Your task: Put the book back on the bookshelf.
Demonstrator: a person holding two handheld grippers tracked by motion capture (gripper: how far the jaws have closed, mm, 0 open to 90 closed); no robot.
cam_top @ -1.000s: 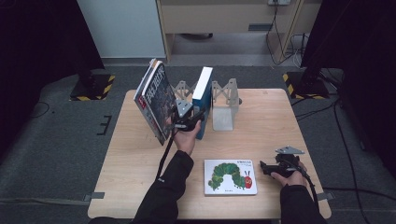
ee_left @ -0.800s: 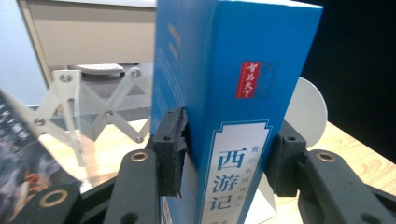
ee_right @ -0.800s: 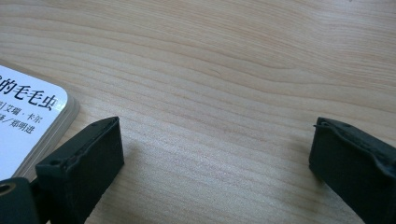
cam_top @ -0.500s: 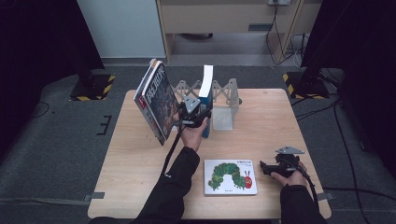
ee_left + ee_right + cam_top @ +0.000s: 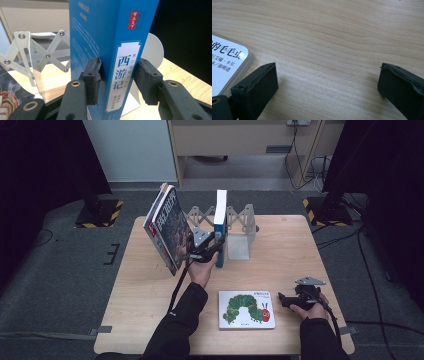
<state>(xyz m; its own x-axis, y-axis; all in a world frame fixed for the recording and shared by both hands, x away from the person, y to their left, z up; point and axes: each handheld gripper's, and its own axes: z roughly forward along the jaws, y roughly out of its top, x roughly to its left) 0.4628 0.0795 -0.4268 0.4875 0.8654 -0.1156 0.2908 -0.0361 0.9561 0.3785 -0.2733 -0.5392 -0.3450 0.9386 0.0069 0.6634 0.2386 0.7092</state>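
I am holding the blue book [image 5: 110, 50] upright with my left hand-held gripper [image 5: 117, 80], pads pressing its spine and cover, inside the scissor-arm book rack [image 5: 239, 225] on the table [image 5: 150, 285]. My right hand-held gripper [image 5: 327, 85] is resting wide open beside the caterpillar picture book [image 5: 246, 309].

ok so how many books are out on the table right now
3: a blue upright book clamped in the left gripper by the white expanding rack; a dark-covered book leaning at the rack's left end; a white caterpillar picture book lying flat near the front edge.
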